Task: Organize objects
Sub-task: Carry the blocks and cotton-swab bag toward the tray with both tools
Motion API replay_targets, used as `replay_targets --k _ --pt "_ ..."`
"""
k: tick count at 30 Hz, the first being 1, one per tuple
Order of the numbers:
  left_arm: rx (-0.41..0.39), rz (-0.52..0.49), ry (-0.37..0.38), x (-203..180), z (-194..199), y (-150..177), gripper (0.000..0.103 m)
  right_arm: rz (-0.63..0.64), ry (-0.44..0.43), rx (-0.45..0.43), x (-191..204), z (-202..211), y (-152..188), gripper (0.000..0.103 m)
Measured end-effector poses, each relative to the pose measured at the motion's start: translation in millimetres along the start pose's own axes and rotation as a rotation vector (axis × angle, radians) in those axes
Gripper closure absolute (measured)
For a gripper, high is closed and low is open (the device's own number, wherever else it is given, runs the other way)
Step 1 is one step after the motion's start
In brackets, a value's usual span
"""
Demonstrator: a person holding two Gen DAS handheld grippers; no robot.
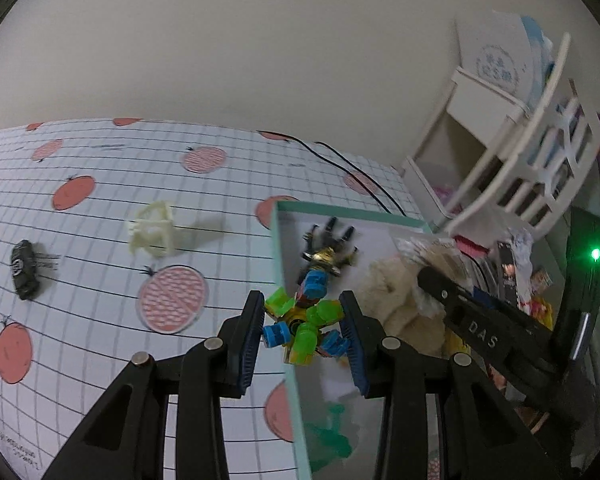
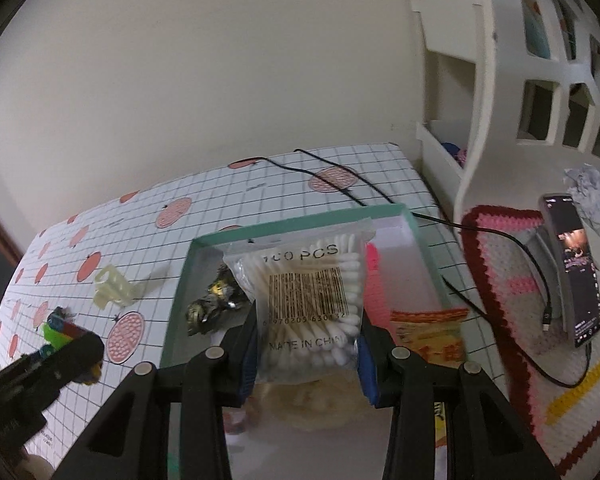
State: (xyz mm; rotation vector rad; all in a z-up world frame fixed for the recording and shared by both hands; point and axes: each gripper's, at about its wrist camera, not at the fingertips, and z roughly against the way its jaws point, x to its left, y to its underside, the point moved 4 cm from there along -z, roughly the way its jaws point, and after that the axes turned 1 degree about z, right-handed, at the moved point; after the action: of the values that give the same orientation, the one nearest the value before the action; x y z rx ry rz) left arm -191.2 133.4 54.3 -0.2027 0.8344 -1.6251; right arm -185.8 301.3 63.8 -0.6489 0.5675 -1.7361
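1. The left gripper (image 1: 305, 330) is clamped on a spiky toy of green and blue blocks (image 1: 305, 326), one pad on each flank. It hangs right over the near-left wall of the teal-rimmed box (image 1: 288, 320), part of it inside the wall and part outside.
2. To finish this step well, carry the toy further right until all of it is past the wall, then lower it before letting go. Released here, it would likely catch the rim and tip back onto the cloth.
3. The right gripper (image 2: 308, 344) grips a clear bag of cotton swabs (image 2: 310, 300) by its lower sides, above the middle of the box. Beneath it lies a pale plush toy (image 1: 396, 304), so set the bag down gently on top, not pressed in.
4. Just ahead of the left fingers, a dark gold-and-black figure (image 1: 327, 254) already lies in the far-left part of the box. Leave the block toy short of it.
5. Well out to the left on the tomato-print cloth (image 1: 100, 280) wait a cream plastic piece (image 1: 152, 231) and a small dark toy (image 1: 25, 269), probably next to collect.
6. Keep the two grippers from colliding; they are close together over the box.
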Motion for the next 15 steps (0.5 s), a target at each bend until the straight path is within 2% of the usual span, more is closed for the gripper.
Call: replay_targets --k 9,15 --pt "0.039 -0.045 0.002 -19 -27 10 0.063 -0.031 -0.003 0.008 -5 -12 1 0.060" --pt "0.062 -0.046 0.012 -25 -40 11 0.063 -0.053 -0.024 -0.018 -1 -15 -5 0.060"
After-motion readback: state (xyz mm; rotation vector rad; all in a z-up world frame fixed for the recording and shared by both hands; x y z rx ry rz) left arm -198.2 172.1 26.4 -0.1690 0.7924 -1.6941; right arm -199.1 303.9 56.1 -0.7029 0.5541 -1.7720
